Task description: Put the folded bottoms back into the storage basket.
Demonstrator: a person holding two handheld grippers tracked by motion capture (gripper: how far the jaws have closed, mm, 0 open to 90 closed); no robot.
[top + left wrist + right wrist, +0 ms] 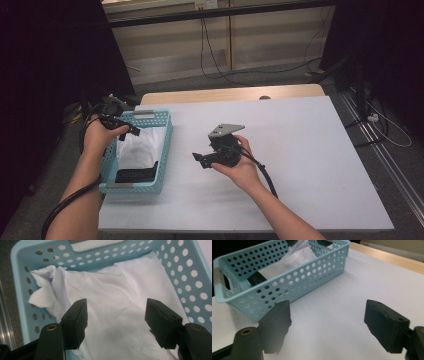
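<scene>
A light blue perforated basket [166,145] stands on the left part of the white table [310,150]. In it lie a white cloth [140,147] and, at its near end, a black folded item [136,175]. My left gripper [132,131] hovers over the basket's far end. In the left gripper view it [116,317] stands open just above the white cloth [112,290], with nothing pressed between the pads. My right gripper [199,160] is held over the middle of the table and points left toward the basket [294,287]. It [329,325] is open and empty above bare table.
A wooden edge strip [230,94] runs along the table's far side. Cables lie on the floor beyond it. Dark equipment stands at the left, and metal rails run along the floor at the right. The table's right half is bare white surface.
</scene>
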